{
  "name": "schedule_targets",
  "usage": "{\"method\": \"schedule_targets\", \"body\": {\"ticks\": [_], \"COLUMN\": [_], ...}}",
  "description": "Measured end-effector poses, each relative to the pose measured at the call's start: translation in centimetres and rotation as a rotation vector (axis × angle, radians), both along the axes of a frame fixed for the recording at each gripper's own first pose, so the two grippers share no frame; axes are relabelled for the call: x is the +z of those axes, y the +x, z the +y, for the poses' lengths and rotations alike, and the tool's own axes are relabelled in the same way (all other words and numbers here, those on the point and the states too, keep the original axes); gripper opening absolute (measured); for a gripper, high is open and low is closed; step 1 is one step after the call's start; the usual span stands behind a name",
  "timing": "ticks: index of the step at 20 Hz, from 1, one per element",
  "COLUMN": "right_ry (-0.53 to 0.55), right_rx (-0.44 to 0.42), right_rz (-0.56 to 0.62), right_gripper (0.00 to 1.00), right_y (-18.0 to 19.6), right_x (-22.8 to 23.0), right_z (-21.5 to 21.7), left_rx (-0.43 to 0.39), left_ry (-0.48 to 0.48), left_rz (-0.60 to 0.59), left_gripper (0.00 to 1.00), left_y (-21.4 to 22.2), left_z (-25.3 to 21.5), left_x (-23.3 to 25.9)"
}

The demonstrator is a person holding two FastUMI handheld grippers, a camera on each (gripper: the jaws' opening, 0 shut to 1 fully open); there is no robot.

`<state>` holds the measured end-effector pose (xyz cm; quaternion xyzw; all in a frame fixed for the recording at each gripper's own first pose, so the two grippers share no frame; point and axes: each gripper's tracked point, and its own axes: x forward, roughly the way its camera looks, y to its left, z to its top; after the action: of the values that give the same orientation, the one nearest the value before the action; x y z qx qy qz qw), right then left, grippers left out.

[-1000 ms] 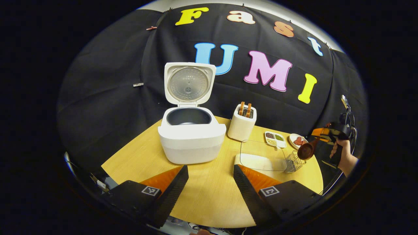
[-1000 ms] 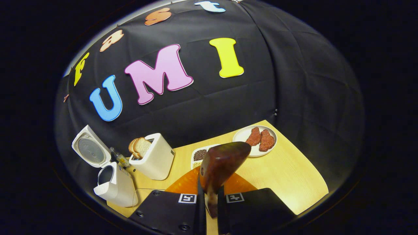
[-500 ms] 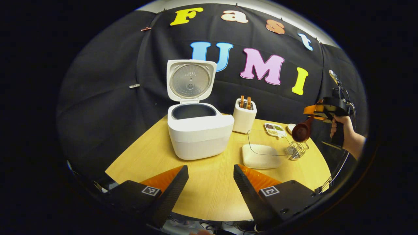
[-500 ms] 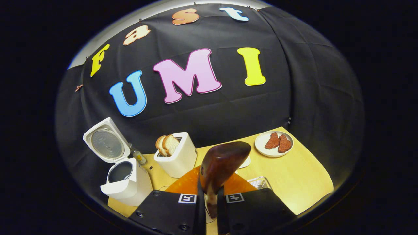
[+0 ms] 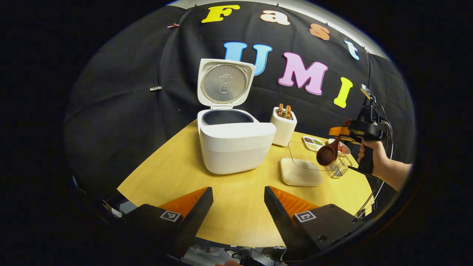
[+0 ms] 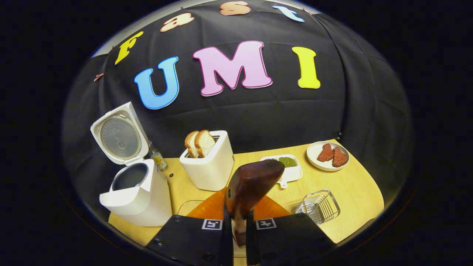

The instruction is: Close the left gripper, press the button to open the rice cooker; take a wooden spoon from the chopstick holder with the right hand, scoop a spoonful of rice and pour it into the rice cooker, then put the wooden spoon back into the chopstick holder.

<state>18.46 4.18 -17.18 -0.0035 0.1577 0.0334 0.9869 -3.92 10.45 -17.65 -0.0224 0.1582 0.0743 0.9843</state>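
The white rice cooker (image 5: pixel 236 147) stands on the table with its lid (image 5: pixel 225 83) up and its dark inner pot showing. My left gripper (image 5: pixel 238 207) hangs open over the table's near edge, well short of the cooker. A hand holds my right gripper (image 5: pixel 347 131) at the right, shut on the handle of the dark wooden spoon (image 5: pixel 327 155). The spoon's bowl hangs above the wire chopstick holder (image 5: pixel 340 168), beside the clear container of rice (image 5: pixel 301 171). In the right gripper view the spoon (image 6: pixel 253 184) sticks up from my right gripper (image 6: pixel 239 225), with the cooker (image 6: pixel 136 195) left and the holder (image 6: pixel 319 207) right.
A white toaster (image 6: pixel 208 166) with bread slices stands behind the rice container. A divided dish of beans (image 6: pixel 286 166) and a plate of meat (image 6: pixel 328 156) lie at the back right. A small bottle (image 6: pixel 157 159) stands behind the cooker. The wooden table (image 5: pixel 177 173) has bare room left of the cooker.
My right gripper has swung left with the spoon, bringing the wire holder into its view. My left gripper has shifted, so the cooker now sits farther right in its view.
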Motion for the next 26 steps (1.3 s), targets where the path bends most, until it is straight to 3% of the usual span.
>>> {"method": "schedule_targets", "body": {"ticks": [6, 8, 14, 19, 21, 26], "right_ry": [-0.071, -0.077, -0.020, 0.141, 0.231, 0.391], "right_rx": [-0.036, -0.041, 0.003, -0.014, -0.028, -0.072], "right_rz": [0.014, -0.008, 0.043, 0.139, 0.180, 0.254], "right_gripper": [0.18, 0.18, 0.18, 0.18, 0.14, 0.18], "right_y": [0.1, 0.0, -1.5, -2.3, -2.4, -2.3], "right_x": [-5.0, -4.8, -6.7, -7.7, -7.9, -7.8], "right_z": [-0.3, 0.2, 4.2, 6.9, 7.6, 7.9], "left_rx": [-0.001, 0.001, 0.034, 0.060, 0.062, 0.050], "left_ry": [-0.056, -0.078, -0.110, -0.164, -0.161, -0.136], "left_rz": [0.052, 0.050, 0.062, 0.080, 0.073, 0.061], "left_gripper": [0.96, 0.96, 0.96, 0.96, 0.96, 0.96], "left_y": [0.1, 0.1, -0.4, -1.4, -1.6, -1.5], "left_z": [0.5, 0.6, 2.0, 2.5, 2.5, 2.4], "left_x": [-3.1, -3.1, -4.1, -5.0, -4.9, -4.1]}}
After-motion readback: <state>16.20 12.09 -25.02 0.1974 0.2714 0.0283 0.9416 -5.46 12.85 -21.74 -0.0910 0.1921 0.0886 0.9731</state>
